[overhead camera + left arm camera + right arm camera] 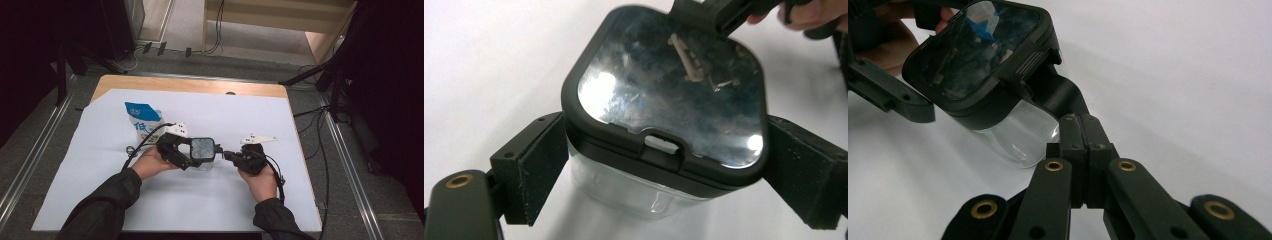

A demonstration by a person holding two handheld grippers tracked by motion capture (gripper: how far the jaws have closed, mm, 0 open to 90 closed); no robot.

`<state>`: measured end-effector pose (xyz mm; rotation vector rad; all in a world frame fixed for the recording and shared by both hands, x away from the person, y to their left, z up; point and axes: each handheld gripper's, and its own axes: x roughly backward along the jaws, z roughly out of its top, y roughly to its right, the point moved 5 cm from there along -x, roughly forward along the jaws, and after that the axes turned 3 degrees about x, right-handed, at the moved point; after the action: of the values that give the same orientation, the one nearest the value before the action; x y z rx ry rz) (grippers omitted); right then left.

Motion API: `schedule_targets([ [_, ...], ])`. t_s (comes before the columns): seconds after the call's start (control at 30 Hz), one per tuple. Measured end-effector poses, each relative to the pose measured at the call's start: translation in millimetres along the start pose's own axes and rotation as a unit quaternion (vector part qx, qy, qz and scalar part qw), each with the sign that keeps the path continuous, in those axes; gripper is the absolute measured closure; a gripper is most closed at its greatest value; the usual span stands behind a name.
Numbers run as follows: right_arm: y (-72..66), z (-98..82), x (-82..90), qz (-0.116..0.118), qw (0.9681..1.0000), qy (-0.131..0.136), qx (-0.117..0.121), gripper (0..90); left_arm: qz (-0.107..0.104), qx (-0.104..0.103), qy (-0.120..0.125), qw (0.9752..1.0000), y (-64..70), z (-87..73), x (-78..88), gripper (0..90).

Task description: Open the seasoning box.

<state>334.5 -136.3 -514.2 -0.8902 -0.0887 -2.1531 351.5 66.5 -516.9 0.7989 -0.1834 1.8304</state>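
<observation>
Here the left gripper (192, 152) clamps the clear container (624, 192); the right gripper's (1079, 131) closed fingers pinch its lid tab (1058, 92), ready to lift open.

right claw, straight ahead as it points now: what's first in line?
The container, probably: the right claw is shut and aimed at the black lid's hinge flap, tips touching or almost touching it. The left claw clamps the container's sides.

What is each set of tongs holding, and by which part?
Left tongs clamp the jar by its sides, under the lid; right tongs pinch the lid's flap.
</observation>
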Motion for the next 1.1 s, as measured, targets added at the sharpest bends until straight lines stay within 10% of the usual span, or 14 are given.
schedule_targets([
  [1.1, -0.3, 1.2, -0.8, -0.001, 1.0000, 0.000, 0.004, 90.0, 0.012, -0.011, -0.005, 0.9999, 6.8, 12.5, 21.9, 15.8],
])
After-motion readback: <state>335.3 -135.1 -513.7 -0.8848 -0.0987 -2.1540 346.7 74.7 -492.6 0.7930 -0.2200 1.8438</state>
